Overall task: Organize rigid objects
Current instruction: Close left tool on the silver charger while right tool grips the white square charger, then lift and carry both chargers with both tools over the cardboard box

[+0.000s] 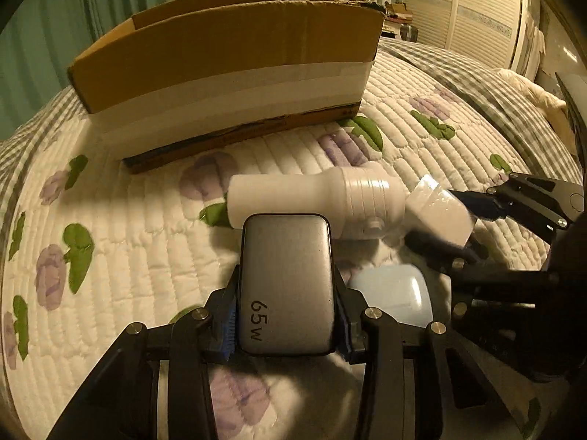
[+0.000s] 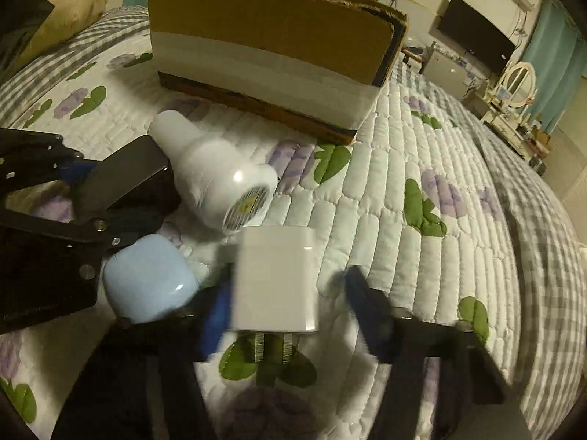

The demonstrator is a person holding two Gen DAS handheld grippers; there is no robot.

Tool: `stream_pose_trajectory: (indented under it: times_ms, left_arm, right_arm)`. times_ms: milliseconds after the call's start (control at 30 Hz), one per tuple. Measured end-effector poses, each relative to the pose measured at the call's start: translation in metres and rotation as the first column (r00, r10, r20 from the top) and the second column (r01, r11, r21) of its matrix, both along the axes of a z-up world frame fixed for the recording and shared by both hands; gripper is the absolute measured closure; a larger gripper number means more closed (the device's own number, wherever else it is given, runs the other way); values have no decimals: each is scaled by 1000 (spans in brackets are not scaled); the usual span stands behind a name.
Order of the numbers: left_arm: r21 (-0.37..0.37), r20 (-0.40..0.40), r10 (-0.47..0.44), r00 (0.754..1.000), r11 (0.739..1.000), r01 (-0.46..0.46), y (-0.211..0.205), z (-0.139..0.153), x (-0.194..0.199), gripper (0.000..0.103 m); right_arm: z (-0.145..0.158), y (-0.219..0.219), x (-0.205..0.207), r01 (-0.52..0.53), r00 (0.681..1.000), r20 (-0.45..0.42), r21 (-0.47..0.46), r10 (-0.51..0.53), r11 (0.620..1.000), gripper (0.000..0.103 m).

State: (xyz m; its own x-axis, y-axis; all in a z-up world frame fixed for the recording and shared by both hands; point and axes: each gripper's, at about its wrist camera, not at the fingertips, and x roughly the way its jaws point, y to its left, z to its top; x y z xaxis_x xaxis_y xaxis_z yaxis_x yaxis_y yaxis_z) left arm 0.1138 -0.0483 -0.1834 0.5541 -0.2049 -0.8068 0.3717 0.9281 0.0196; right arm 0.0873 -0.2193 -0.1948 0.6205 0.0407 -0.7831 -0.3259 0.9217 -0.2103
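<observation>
The bed's quilt (image 1: 146, 220) carries everything. One cardboard box (image 1: 227, 73) stands open-topped toward the bed's far side, and from what I can see nothing has gone into it yet, though its inside is hidden. One white blower (image 1: 330, 198) lies on its side in the middle of the bed, just in front of the box's near wall.

One grey charger (image 1: 288, 282) is clamped between the pads of the left gripper (image 1: 286, 293), near the bed's close edge. One white plug adapter (image 2: 273, 278) sits between the jaws of the right gripper (image 2: 290, 299); one finger meets it, the other shows a gap, so it is not yet gripped. One pale-blue case (image 2: 146, 282) lies between the two grippers.

I judge this to be the pick-up step. Next the right jaws need to close squarely on the adapter's flat sides, then both loads lift clear of the blower and over the box wall.
</observation>
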Motion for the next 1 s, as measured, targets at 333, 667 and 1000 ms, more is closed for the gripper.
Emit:
stream_pose_trajectory:
  times_ms: [333, 667, 1000]
  left_arm:
    - [-12, 20, 39, 999, 999, -39, 27, 17, -26, 61]
    - [-18, 60, 108, 992, 994, -107, 46, 38, -45, 61]
    - [-52, 132, 160, 978, 987, -155, 67, 73, -64, 61]
  right_arm:
    - [11, -10, -19, 79, 997, -22, 137, -77, 987, 63]
    - [33, 0, -54, 106, 994, 6, 229, -111, 968, 63]
    - [73, 6, -75, 82, 989, 102, 212, -106, 974, 63]
